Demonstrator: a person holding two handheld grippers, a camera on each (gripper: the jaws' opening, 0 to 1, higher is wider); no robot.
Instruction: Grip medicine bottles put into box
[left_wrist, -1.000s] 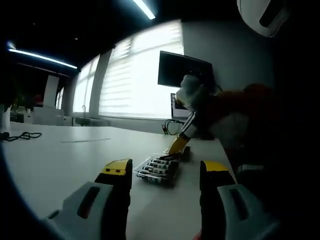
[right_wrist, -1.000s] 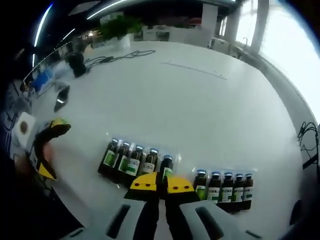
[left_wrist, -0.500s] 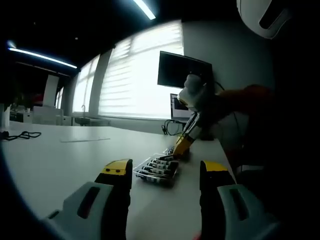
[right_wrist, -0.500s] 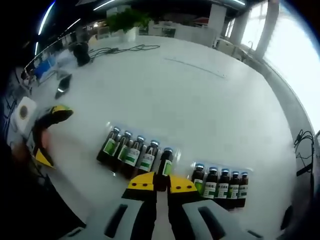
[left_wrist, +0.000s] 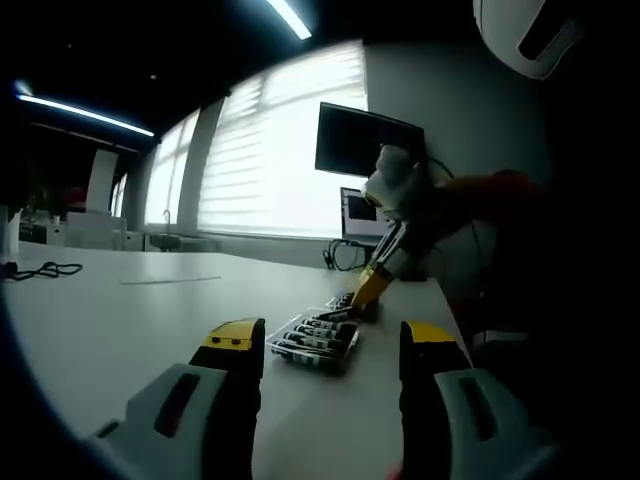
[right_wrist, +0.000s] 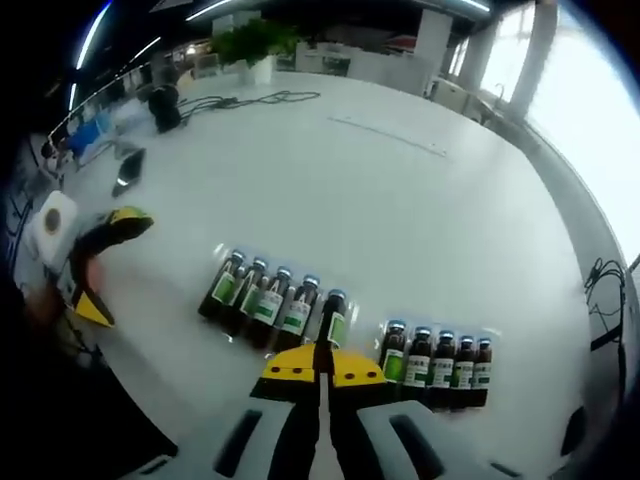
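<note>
The right tongs are pinched shut on one brown medicine bottle lying on the white worktop, between a row of four bottles and a row of five, apparently inside a clear box. The left tongs gape wide, holding nothing, with the clear box just ahead.

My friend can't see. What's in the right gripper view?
The right gripper has its yellow-tipped fingers shut on a dark medicine bottle, the end one of a row lying on a white table. Another row of bottles lies beside it.
</note>
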